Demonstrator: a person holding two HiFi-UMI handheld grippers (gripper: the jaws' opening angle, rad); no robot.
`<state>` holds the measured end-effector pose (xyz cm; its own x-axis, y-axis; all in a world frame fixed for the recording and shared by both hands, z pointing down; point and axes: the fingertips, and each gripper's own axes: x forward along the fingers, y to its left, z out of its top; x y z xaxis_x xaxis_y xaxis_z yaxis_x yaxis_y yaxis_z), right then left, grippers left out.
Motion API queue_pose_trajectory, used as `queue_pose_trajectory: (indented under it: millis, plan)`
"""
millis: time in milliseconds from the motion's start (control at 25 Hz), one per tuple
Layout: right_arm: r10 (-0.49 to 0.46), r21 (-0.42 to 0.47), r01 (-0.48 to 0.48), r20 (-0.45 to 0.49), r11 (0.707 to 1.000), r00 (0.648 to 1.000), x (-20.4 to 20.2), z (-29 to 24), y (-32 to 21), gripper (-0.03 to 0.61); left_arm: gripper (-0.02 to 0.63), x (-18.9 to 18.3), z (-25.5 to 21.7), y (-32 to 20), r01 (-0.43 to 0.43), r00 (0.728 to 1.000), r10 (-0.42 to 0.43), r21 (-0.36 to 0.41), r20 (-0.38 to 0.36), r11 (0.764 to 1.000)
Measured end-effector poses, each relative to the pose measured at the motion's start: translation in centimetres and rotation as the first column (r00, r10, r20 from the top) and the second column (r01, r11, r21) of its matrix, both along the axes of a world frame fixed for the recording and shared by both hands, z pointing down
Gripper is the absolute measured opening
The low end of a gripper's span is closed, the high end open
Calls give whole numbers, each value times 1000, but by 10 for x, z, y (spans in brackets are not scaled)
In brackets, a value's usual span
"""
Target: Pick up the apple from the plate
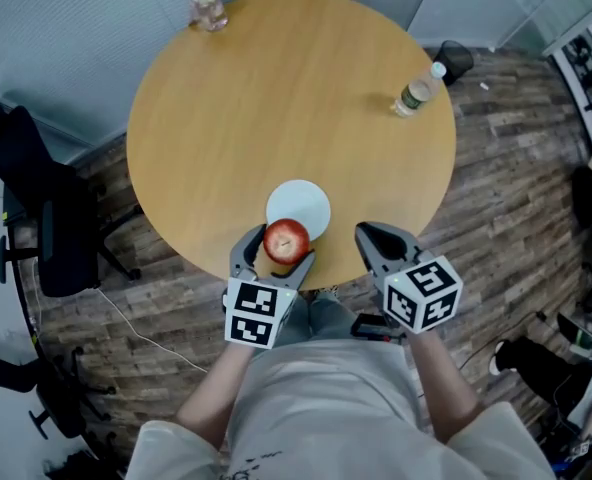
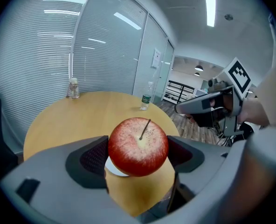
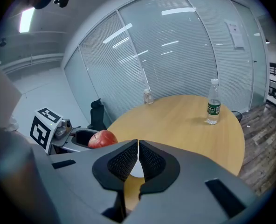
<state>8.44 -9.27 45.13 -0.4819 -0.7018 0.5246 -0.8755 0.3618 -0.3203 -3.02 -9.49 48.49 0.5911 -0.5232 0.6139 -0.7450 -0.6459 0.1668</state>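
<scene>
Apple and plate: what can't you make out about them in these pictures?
- Plate: in the left gripper view, mostly hidden behind the apple; in the right gripper view, mostly behind the shut right gripper.
- Apple's underside: faces away from every camera.
- Bottle label print: too small in all views.

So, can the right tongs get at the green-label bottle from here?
Probably yes: only bare table lies between the right tongs and the bottle. The left tongs, holding the apple, sit off to the side. The right tongs are shut and would need opening first.
</scene>
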Motion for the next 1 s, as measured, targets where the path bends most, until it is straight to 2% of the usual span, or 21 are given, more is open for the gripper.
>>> queue_pose_trajectory:
  millis: [600, 1000]
  plan:
    - [-27, 65, 26, 20, 998, 999, -14, -29, 11, 31, 391, 0, -36, 27, 3, 999, -1, 38, -51, 999]
    - [-65, 72, 64, 15, 995, 998, -15, -34, 22, 31, 391, 2, -54, 30, 0, 999, 4, 87, -49, 996]
